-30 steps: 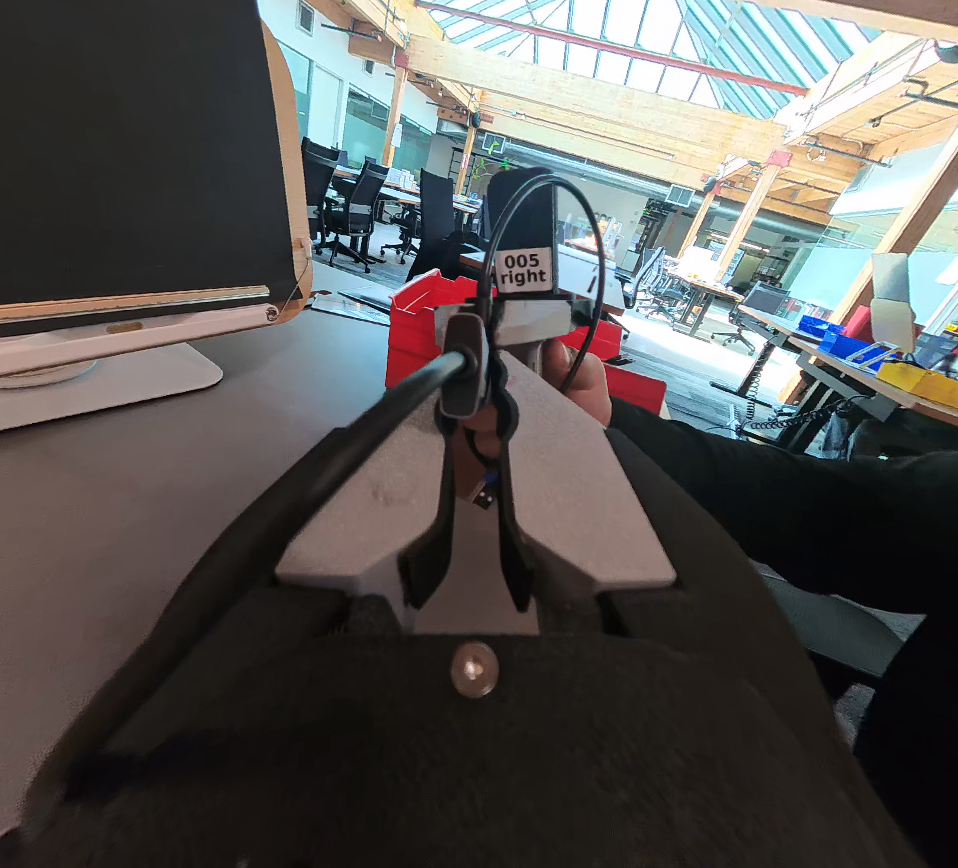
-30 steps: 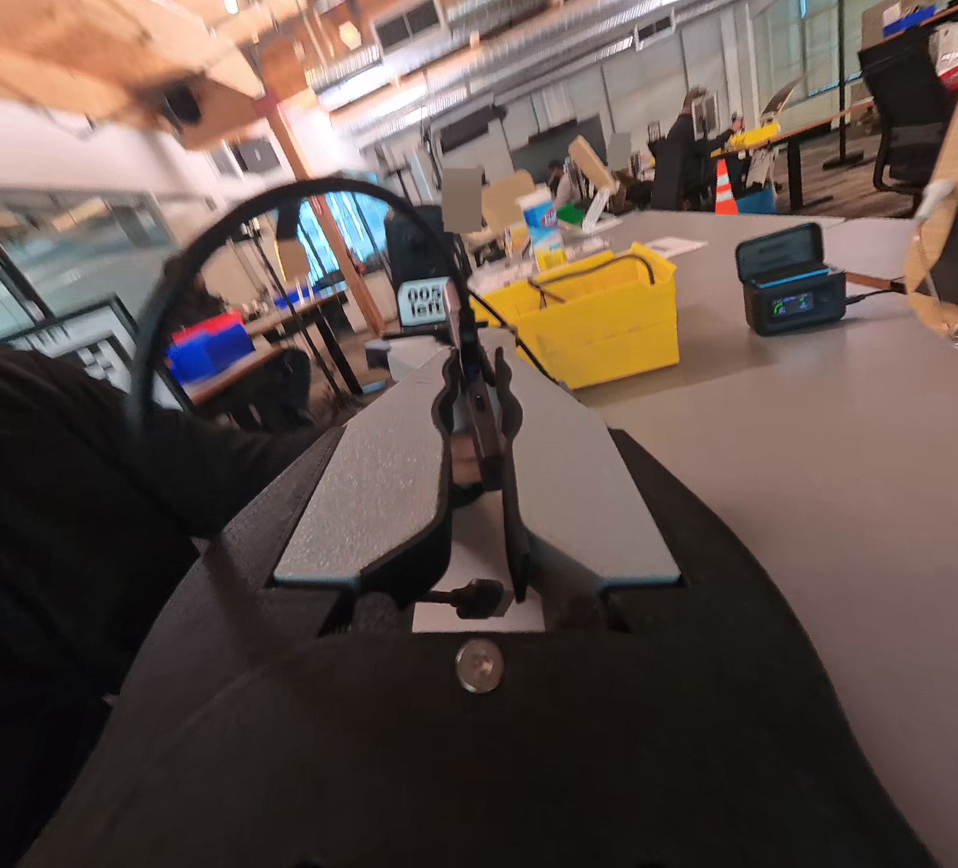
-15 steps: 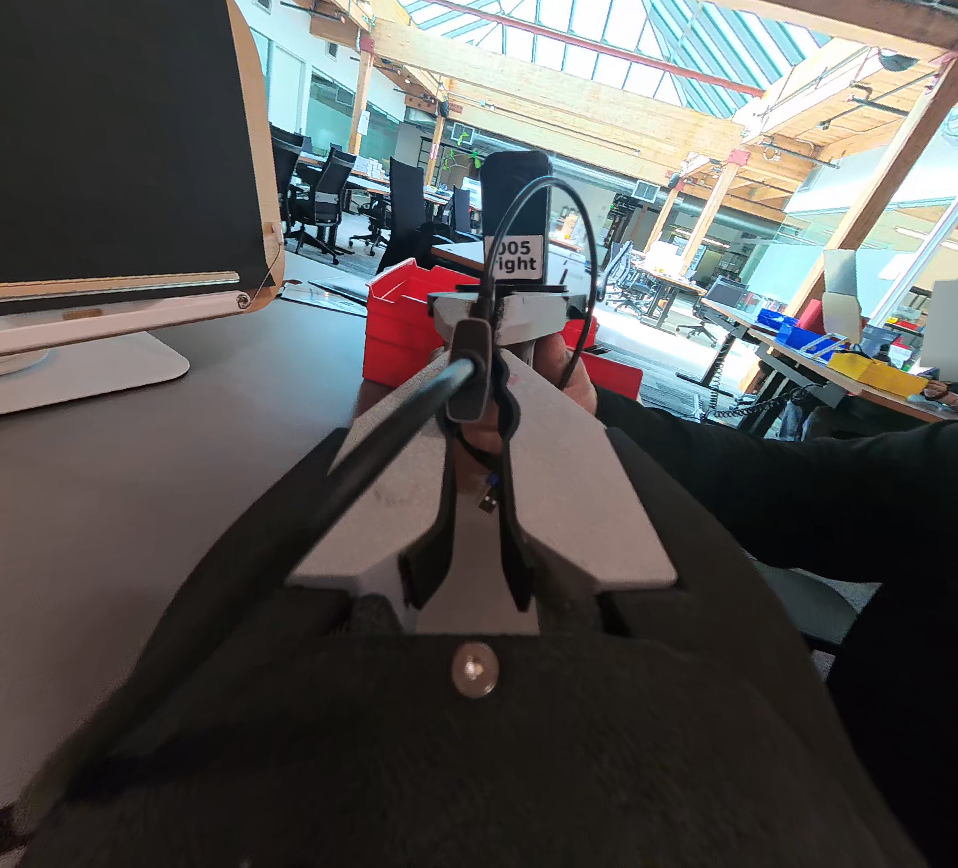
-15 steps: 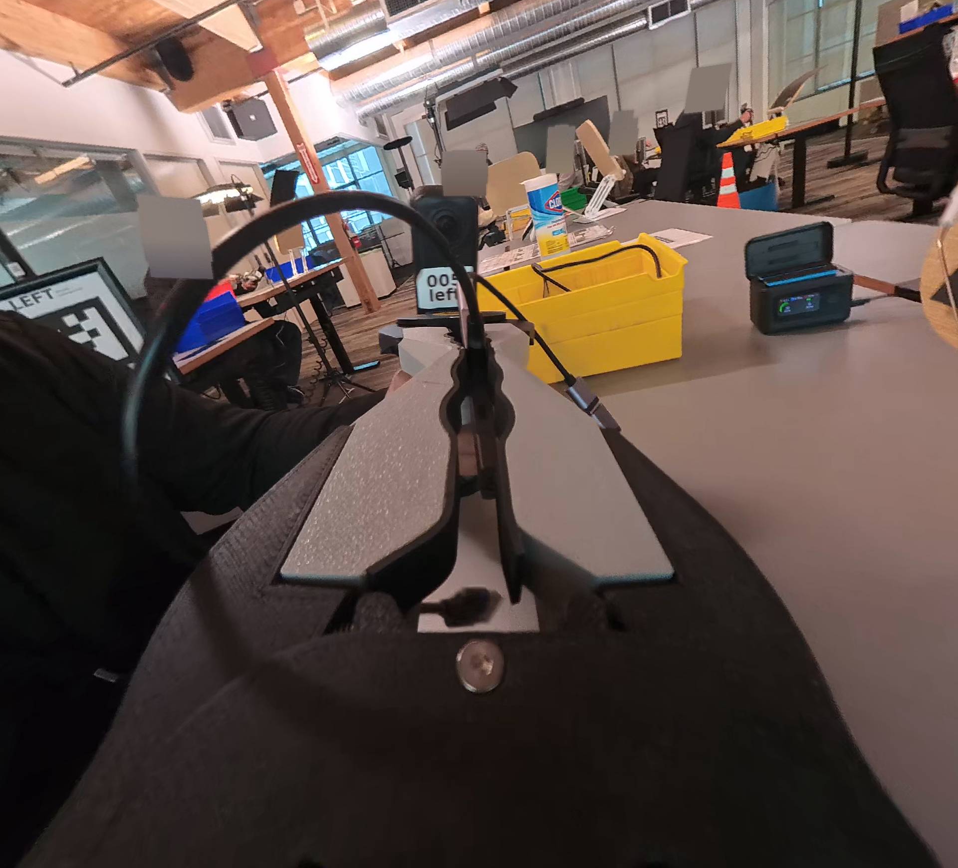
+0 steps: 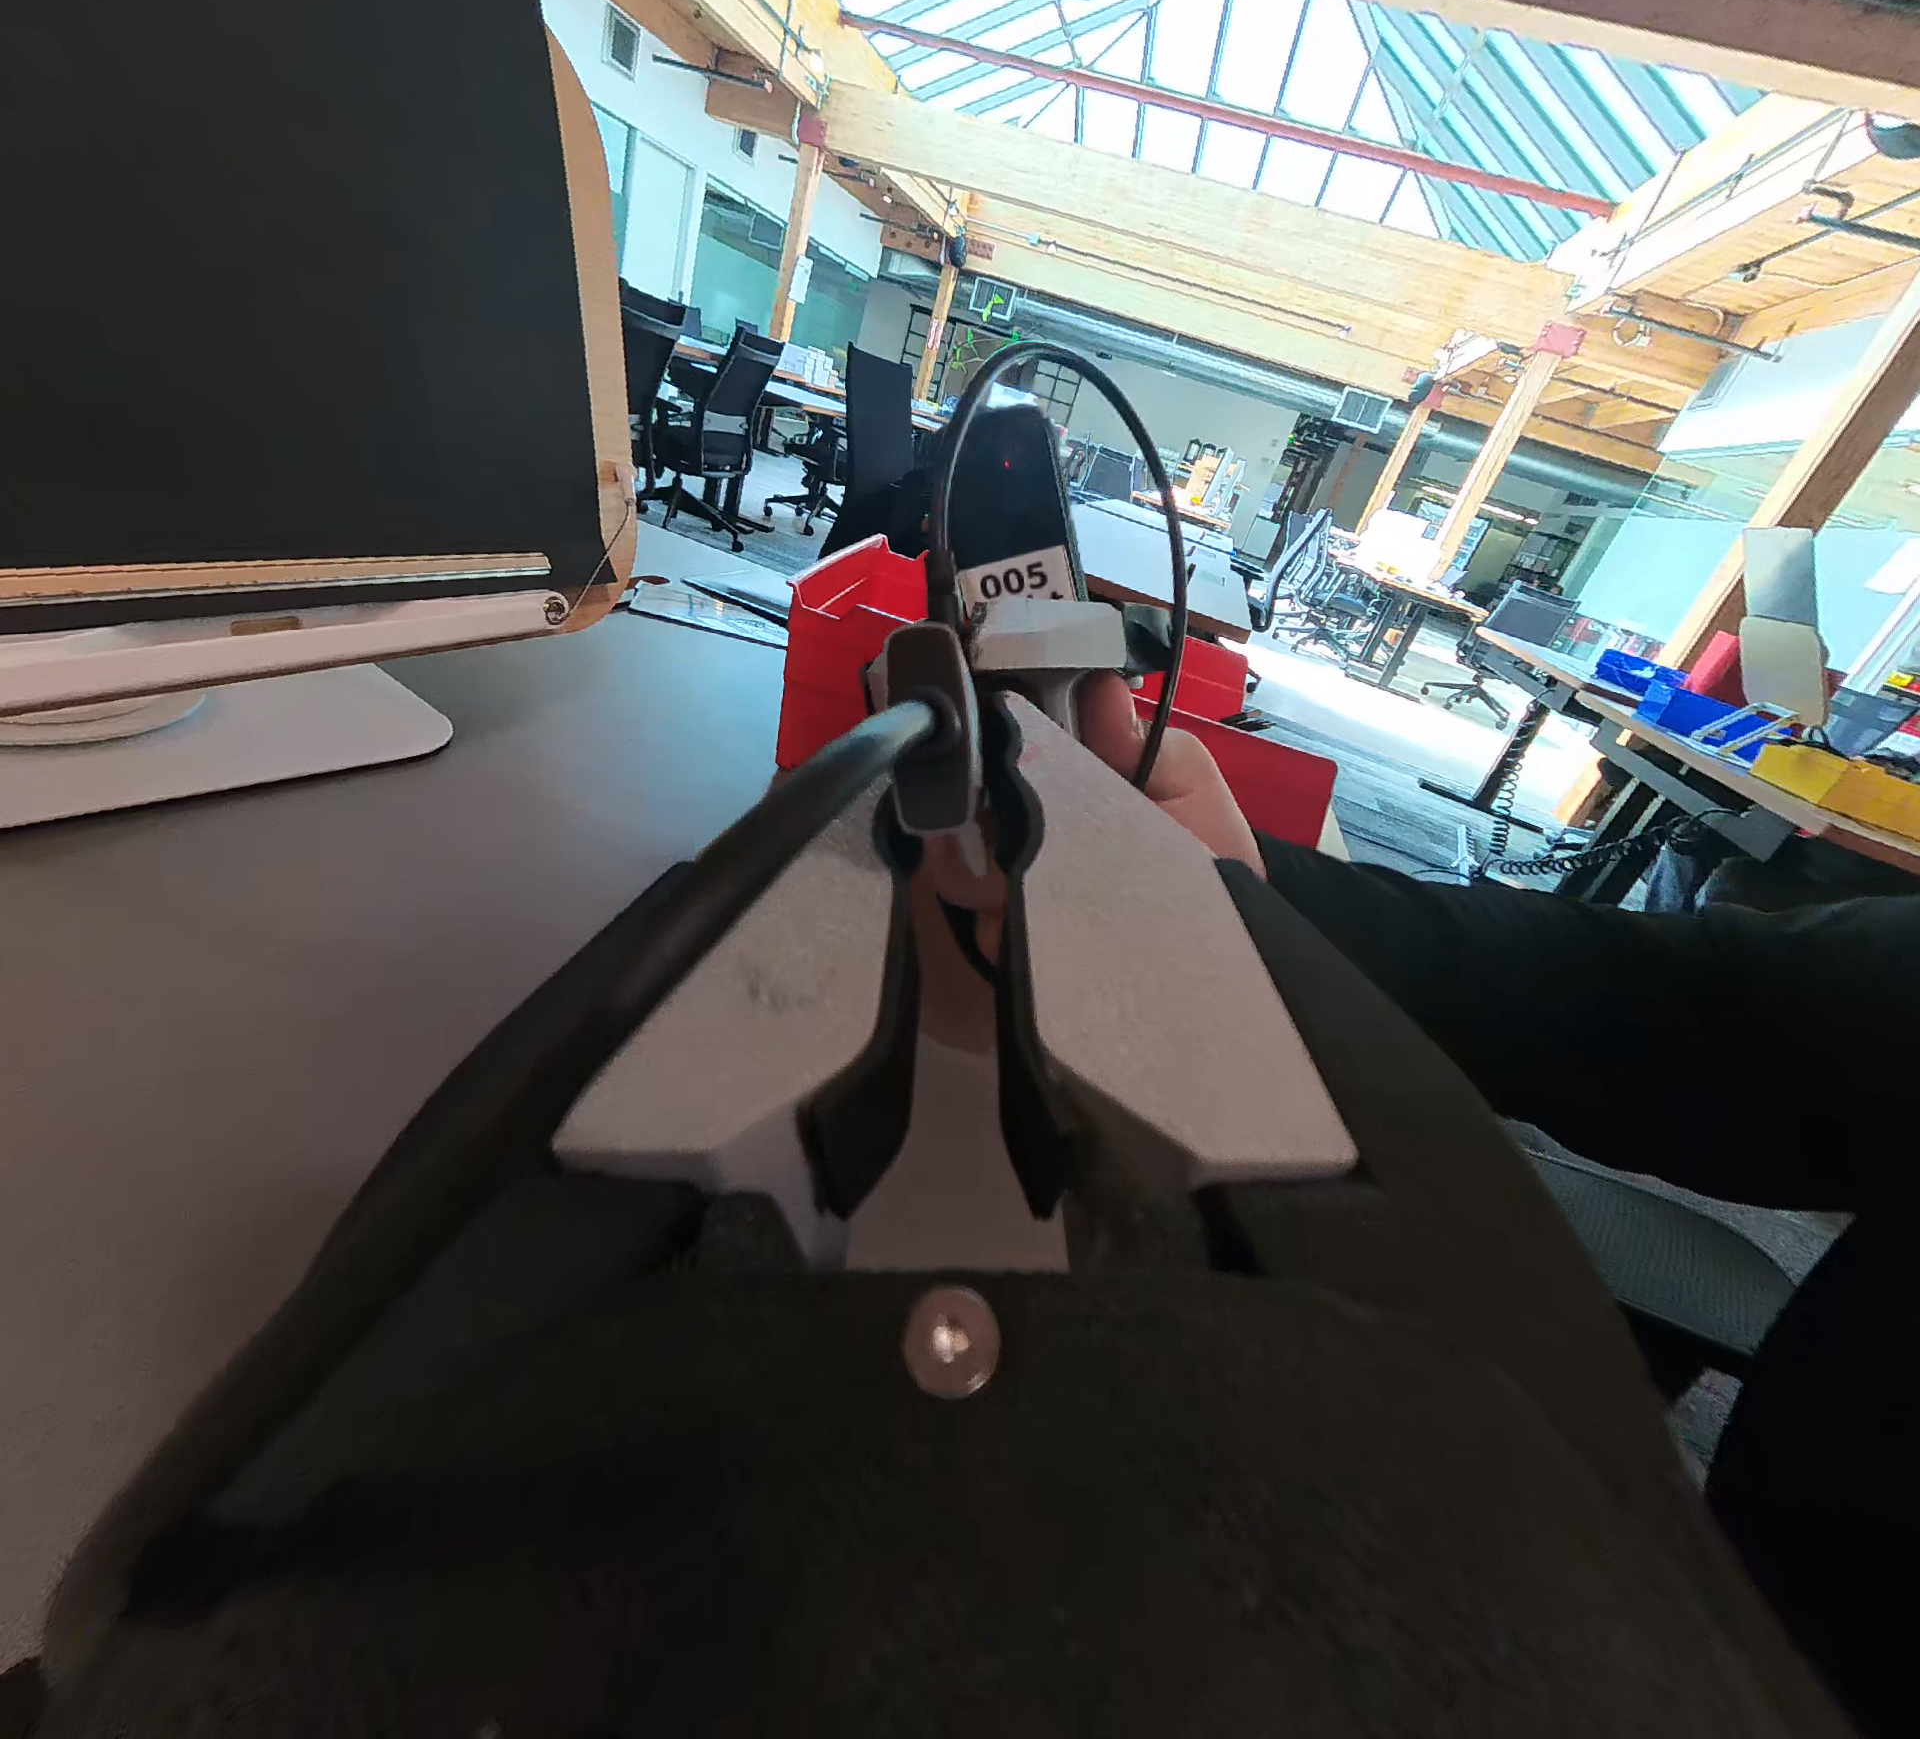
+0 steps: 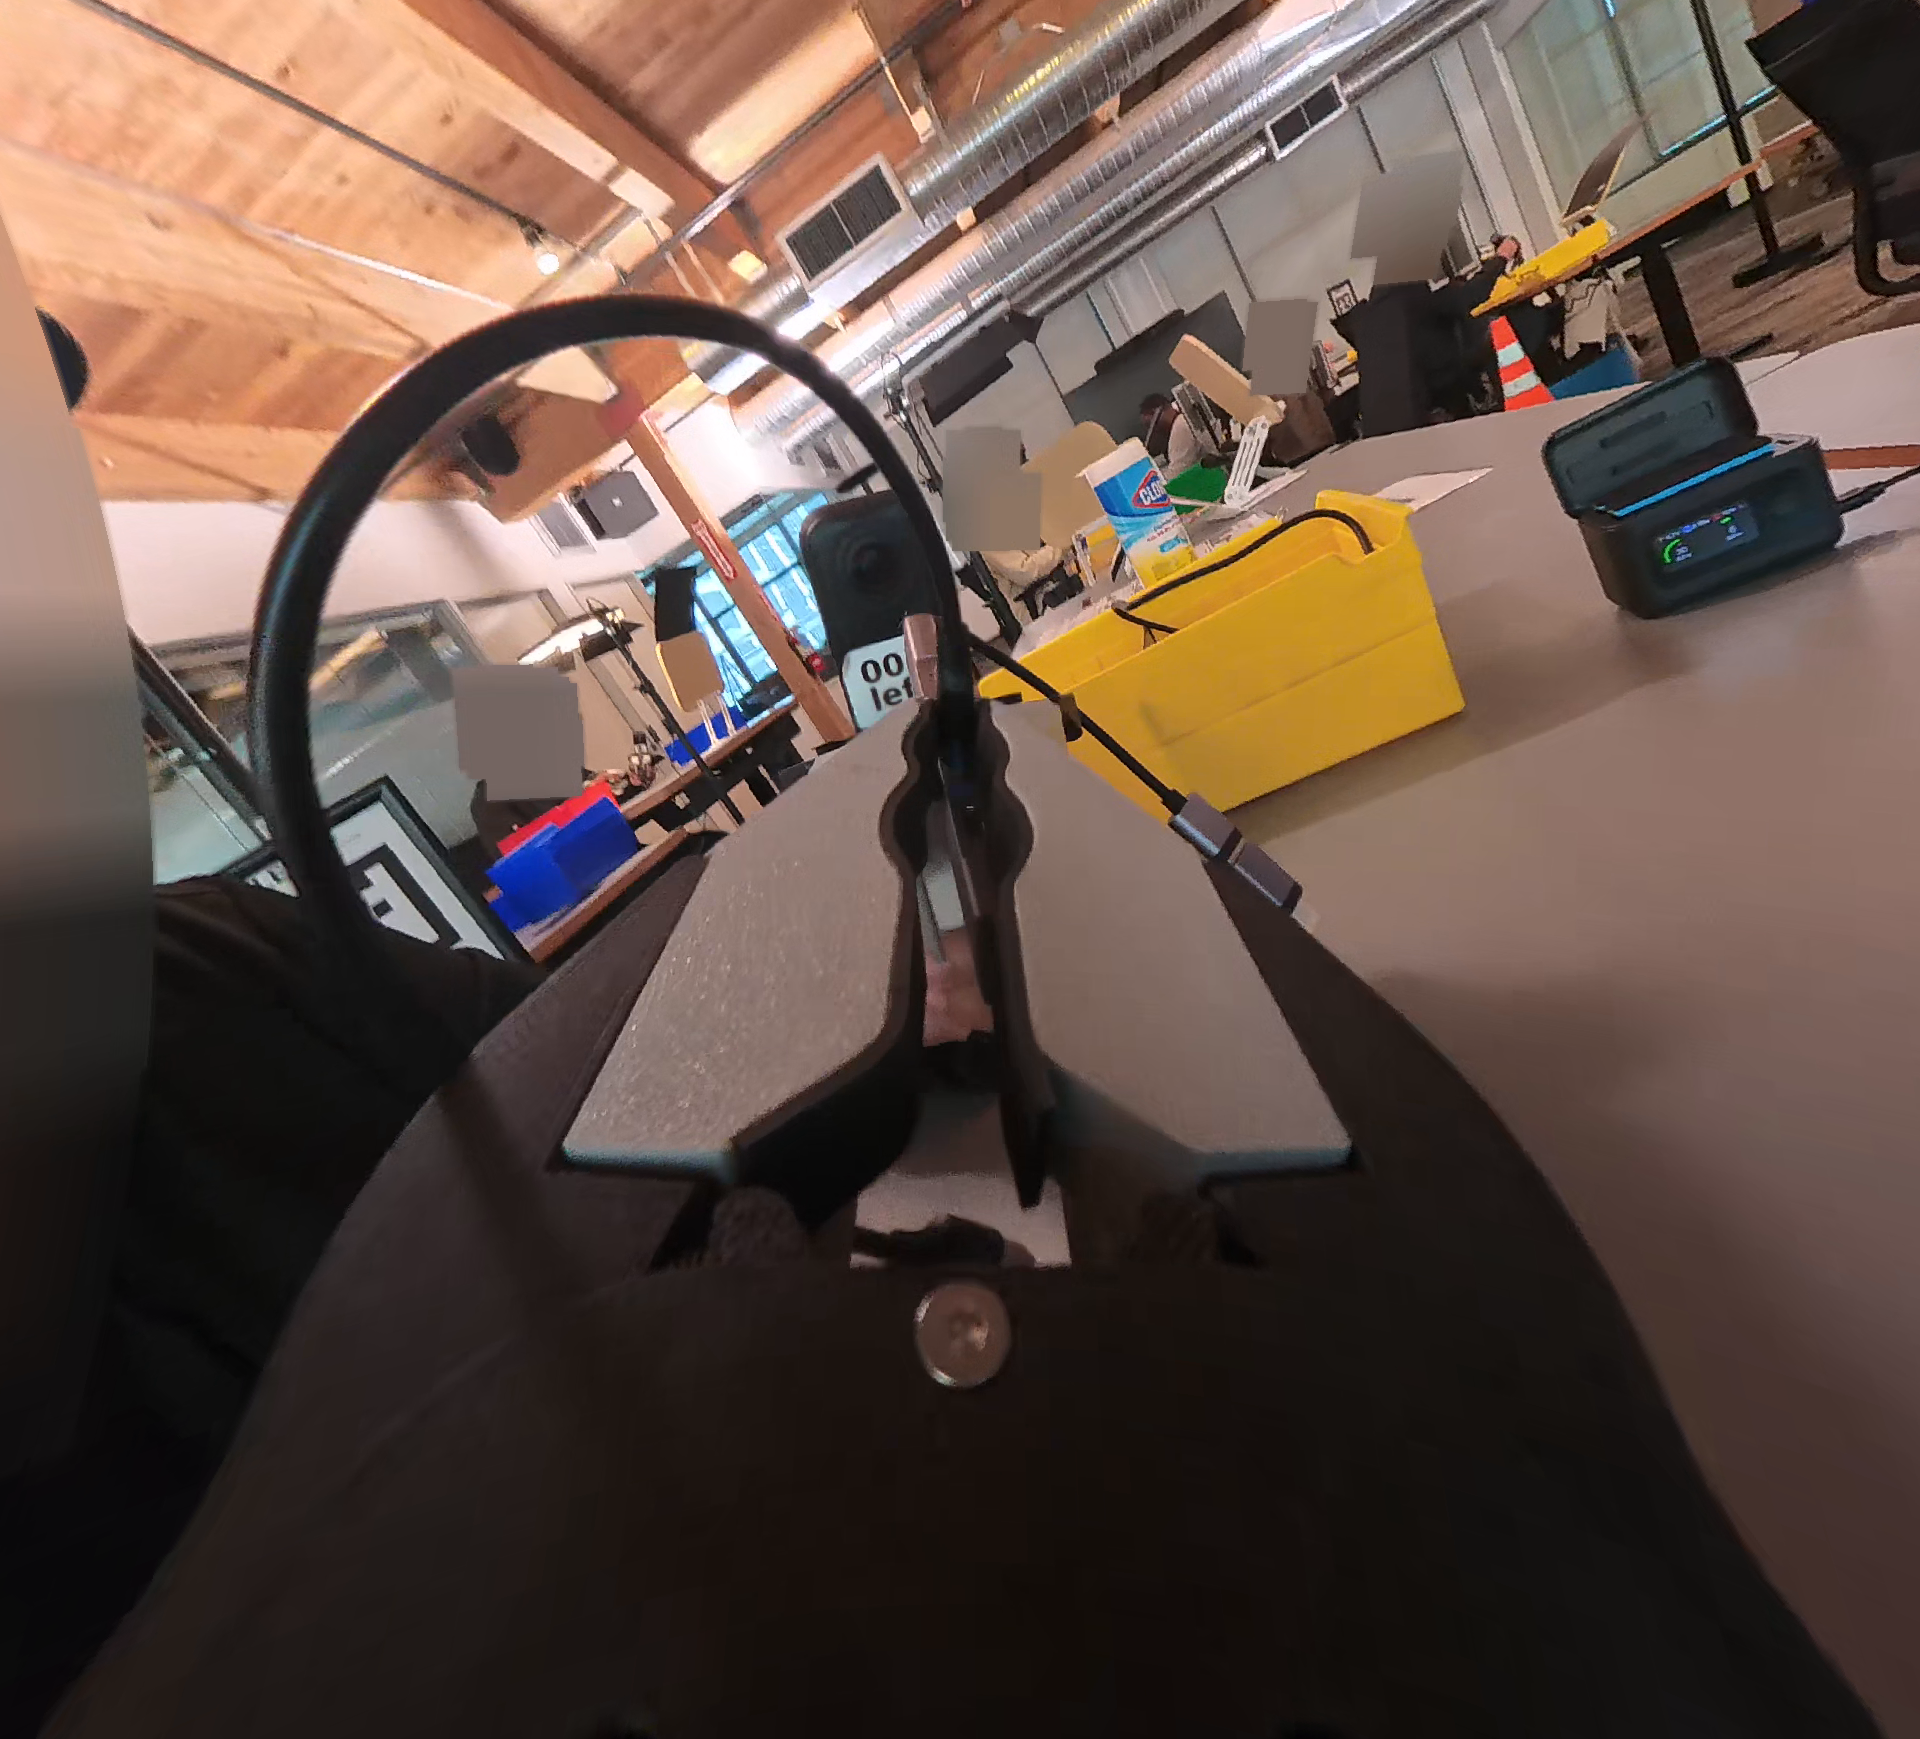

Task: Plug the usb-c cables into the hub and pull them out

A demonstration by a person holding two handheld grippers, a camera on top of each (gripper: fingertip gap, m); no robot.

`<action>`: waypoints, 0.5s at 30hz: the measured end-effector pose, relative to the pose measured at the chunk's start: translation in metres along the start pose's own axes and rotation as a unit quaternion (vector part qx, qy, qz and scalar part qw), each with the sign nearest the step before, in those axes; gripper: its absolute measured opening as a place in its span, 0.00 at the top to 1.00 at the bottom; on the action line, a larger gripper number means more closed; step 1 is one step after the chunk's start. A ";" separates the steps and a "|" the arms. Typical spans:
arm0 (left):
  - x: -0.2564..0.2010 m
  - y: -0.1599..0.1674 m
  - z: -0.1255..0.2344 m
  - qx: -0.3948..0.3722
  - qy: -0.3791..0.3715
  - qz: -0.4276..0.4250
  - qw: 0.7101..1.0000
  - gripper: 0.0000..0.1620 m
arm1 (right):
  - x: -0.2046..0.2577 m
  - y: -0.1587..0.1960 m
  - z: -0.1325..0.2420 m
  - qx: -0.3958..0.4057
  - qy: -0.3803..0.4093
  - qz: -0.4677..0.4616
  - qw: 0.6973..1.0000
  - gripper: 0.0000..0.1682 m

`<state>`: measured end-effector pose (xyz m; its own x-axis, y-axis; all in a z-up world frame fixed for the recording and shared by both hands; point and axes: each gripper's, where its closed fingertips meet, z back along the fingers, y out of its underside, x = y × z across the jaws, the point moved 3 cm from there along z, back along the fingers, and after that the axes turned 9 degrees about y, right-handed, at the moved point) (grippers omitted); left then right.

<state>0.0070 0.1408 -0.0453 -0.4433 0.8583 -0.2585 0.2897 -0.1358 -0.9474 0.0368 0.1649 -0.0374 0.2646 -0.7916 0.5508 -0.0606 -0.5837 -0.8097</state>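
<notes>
Both grippers faced each other above the table. Our left gripper (image 5: 951,816) pinched the grey hub (image 5: 930,733); the right gripper (image 6: 956,790) pinched a USB-C cable (image 6: 312,609). We judged misalignment could jam the plug.

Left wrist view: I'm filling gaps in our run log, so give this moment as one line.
left gripper: shut on grey plug | right gripper: shut on hub | tips: facing each other | mating: cannot tell

Readable print sits on a white label (image 5: 1013,583) on the far black camera (image 5: 1003,474), and on a second label (image 6: 878,687) (partly hidden). It also sits on the far wipes canister (image 6: 1138,505), the right-hand case's lit screen (image 6: 1699,546) and a black-and-white board (image 6: 390,868) at left.
</notes>
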 end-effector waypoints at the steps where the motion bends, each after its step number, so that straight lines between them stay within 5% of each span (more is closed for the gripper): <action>1: 0.000 -0.001 0.000 -0.001 -0.001 -0.002 1.000 0.97 | 0.000 -0.001 0.000 -0.007 -0.003 -0.008 1.000 0.99; 15: -0.001 -0.005 -0.004 -0.036 0.001 0.008 0.999 0.95 | 0.002 -0.005 0.001 -0.093 0.013 -0.041 0.995 1.00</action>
<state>0.0089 0.1427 -0.0393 -0.4363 0.8573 -0.2734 0.3570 -0.1140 -0.9271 0.0389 0.1665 -0.0331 0.2503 -0.7430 0.6208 -0.2172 -0.6679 -0.7118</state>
